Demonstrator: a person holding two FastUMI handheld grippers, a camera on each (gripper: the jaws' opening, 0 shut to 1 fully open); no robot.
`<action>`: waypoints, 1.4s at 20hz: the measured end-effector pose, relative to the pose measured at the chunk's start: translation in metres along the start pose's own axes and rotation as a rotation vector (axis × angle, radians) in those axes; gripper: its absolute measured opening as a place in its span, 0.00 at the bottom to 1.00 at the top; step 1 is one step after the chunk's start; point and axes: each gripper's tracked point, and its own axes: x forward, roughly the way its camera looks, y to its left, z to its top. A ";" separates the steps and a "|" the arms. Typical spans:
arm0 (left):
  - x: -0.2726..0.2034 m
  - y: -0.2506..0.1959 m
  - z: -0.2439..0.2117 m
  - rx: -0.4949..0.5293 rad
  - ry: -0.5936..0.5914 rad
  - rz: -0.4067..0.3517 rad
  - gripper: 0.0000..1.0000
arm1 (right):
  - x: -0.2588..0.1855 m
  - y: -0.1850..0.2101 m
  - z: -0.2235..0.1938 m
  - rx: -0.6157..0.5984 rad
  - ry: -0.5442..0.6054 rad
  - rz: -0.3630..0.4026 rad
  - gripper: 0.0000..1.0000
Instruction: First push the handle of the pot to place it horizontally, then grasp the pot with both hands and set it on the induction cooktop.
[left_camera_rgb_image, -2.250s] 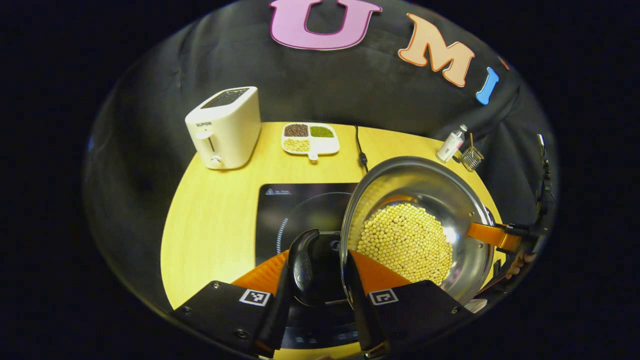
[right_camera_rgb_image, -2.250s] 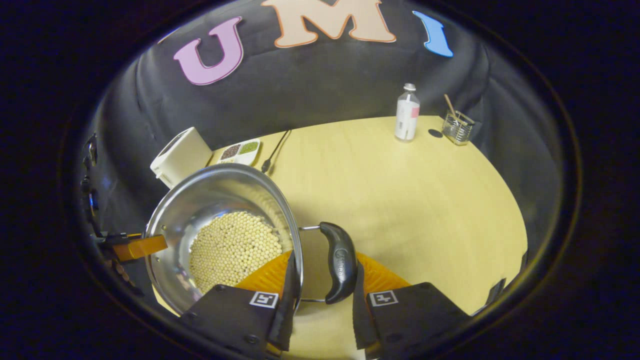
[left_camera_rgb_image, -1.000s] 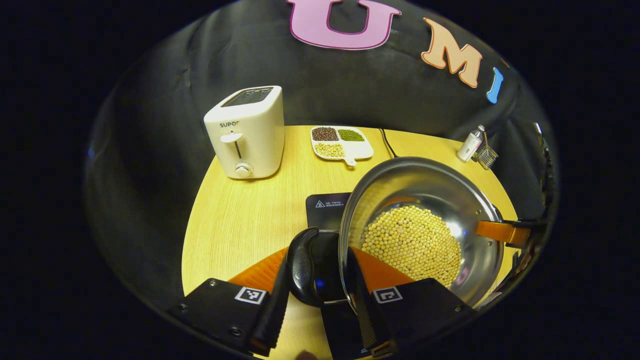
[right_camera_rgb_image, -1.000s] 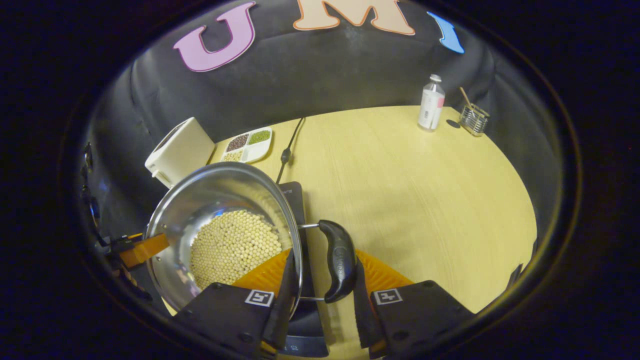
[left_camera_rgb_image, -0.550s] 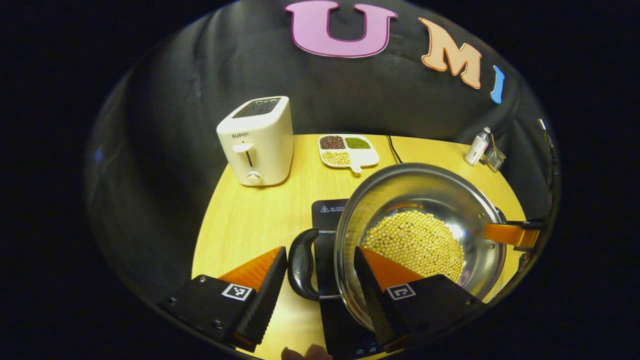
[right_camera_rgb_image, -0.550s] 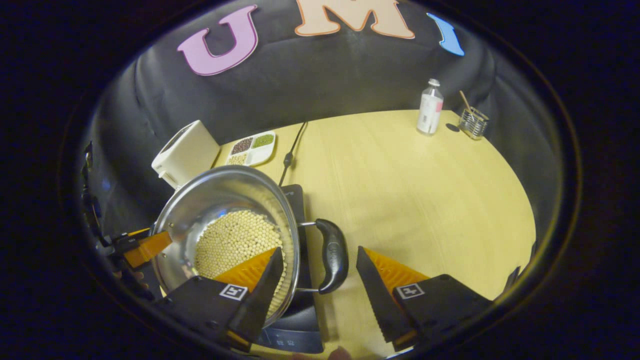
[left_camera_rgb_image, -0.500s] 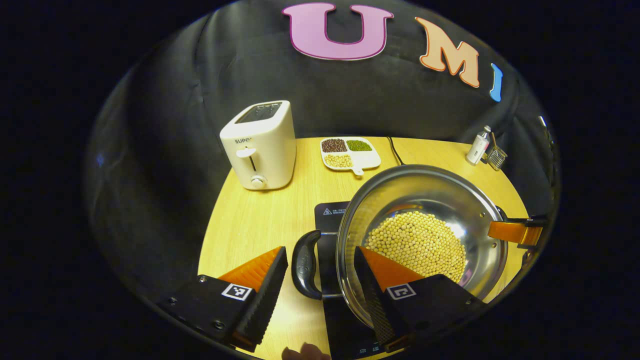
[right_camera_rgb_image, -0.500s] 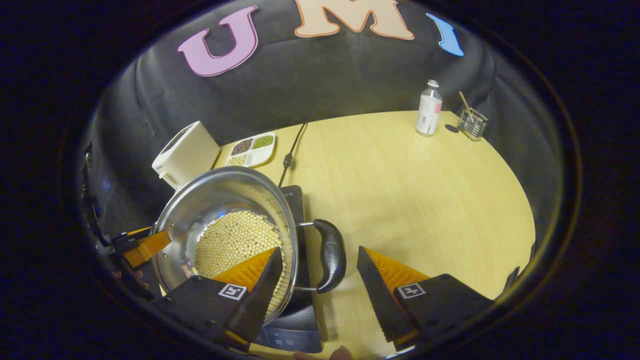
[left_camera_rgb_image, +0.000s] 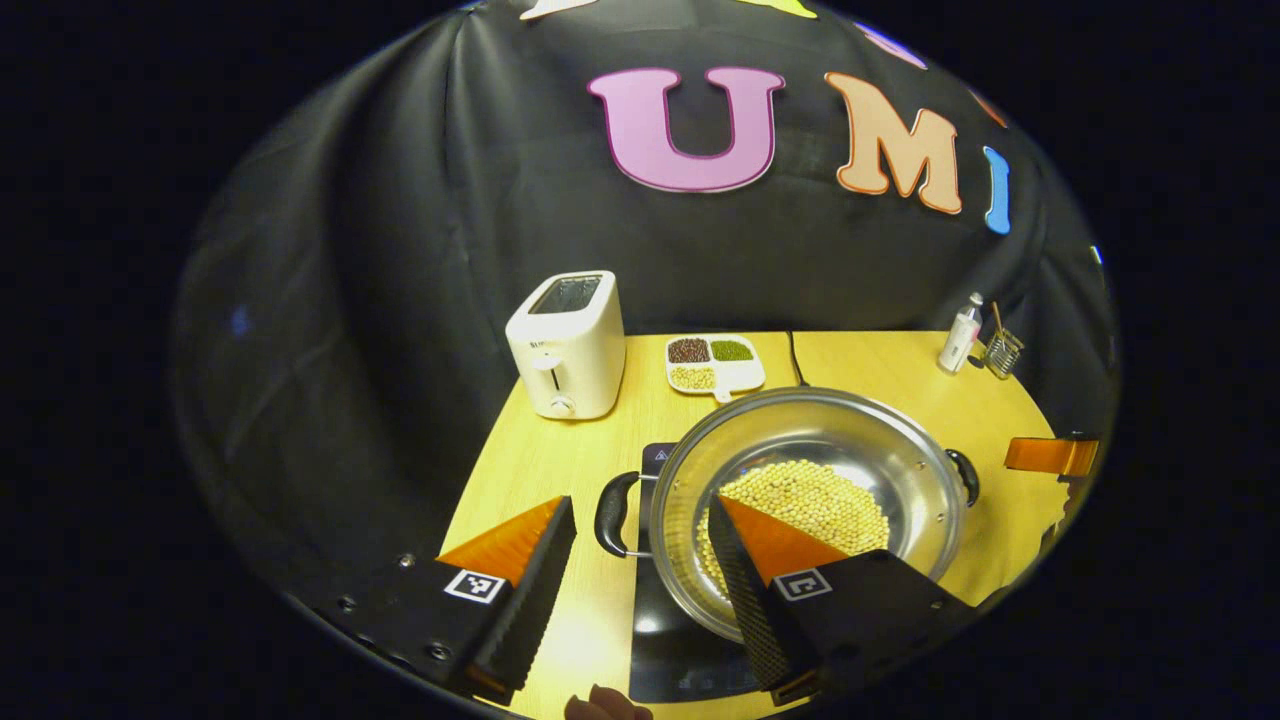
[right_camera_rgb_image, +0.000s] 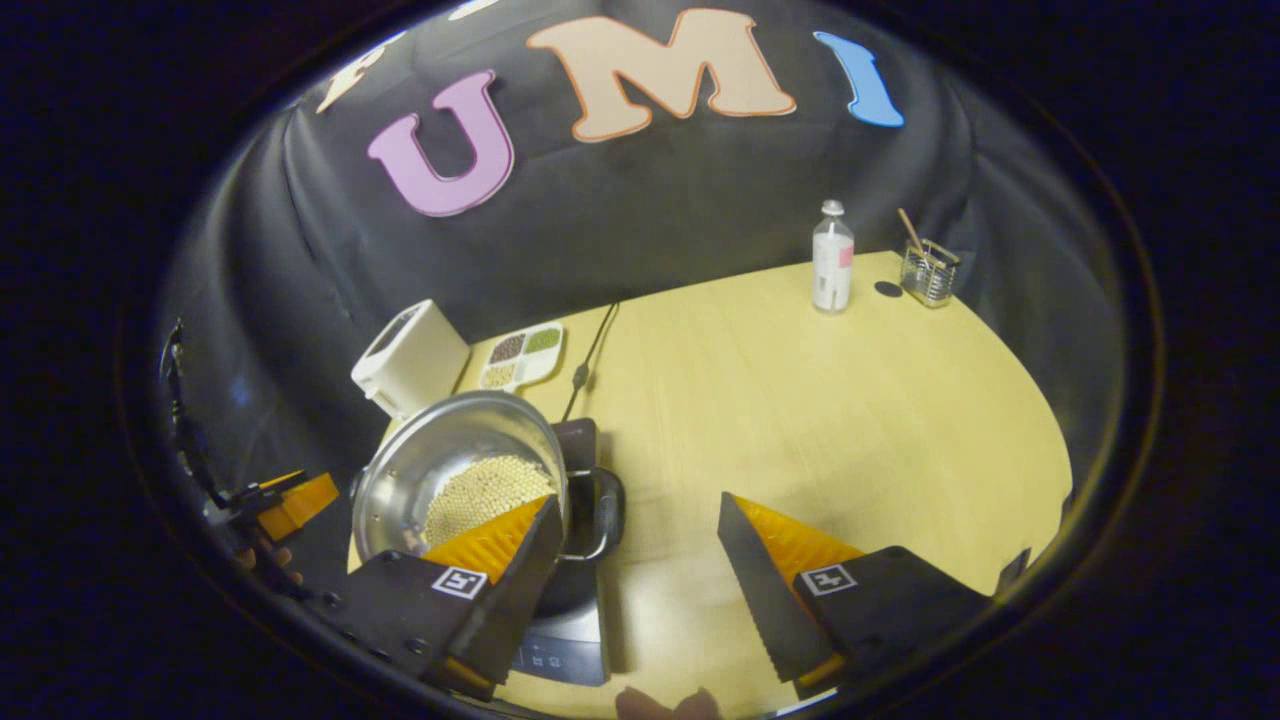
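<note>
A steel pot (left_camera_rgb_image: 820, 430) of pale beans (left_camera_rgb_image: 810, 495) sits on the black induction cooktop (left_camera_rgb_image: 680, 645). Its two black side handles (left_camera_rgb_image: 612, 513) point left and right. My left gripper (left_camera_rgb_image: 640, 505) is open and hangs above and back from the left handle, touching nothing. In the right gripper view the pot (right_camera_rgb_image: 440, 440) stands at the lower left on the cooktop (right_camera_rgb_image: 565, 630). My right gripper (right_camera_rgb_image: 638, 500) is open above that side's handle (right_camera_rgb_image: 603, 515), also holding nothing. The other gripper (right_camera_rgb_image: 290, 500) shows beyond the pot.
A white toaster (left_camera_rgb_image: 565, 345) and a divided dish of beans (left_camera_rgb_image: 714, 360) stand at the back of the yellow table (right_camera_rgb_image: 850, 420). The cooktop's cable (left_camera_rgb_image: 795, 355) runs rearward. A small bottle (right_camera_rgb_image: 831, 258) and a wire holder (right_camera_rgb_image: 929, 270) stand at the far right.
Both grippers carried the pot left over the cooktop, opened and let go of the handles, then drew up and back. The pot now rests on the cooktop.
</note>
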 end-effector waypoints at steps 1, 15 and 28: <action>-0.013 -0.011 0.010 0.010 -0.033 0.006 0.82 | -0.011 -0.012 0.013 -0.004 -0.034 0.007 0.97; -0.187 -0.168 0.129 -0.039 -0.433 -0.047 0.84 | -0.179 -0.094 0.134 -0.153 -0.426 0.105 0.93; -0.291 -0.189 0.157 0.001 -0.632 -0.167 0.84 | -0.332 -0.049 0.175 -0.205 -0.690 0.098 0.93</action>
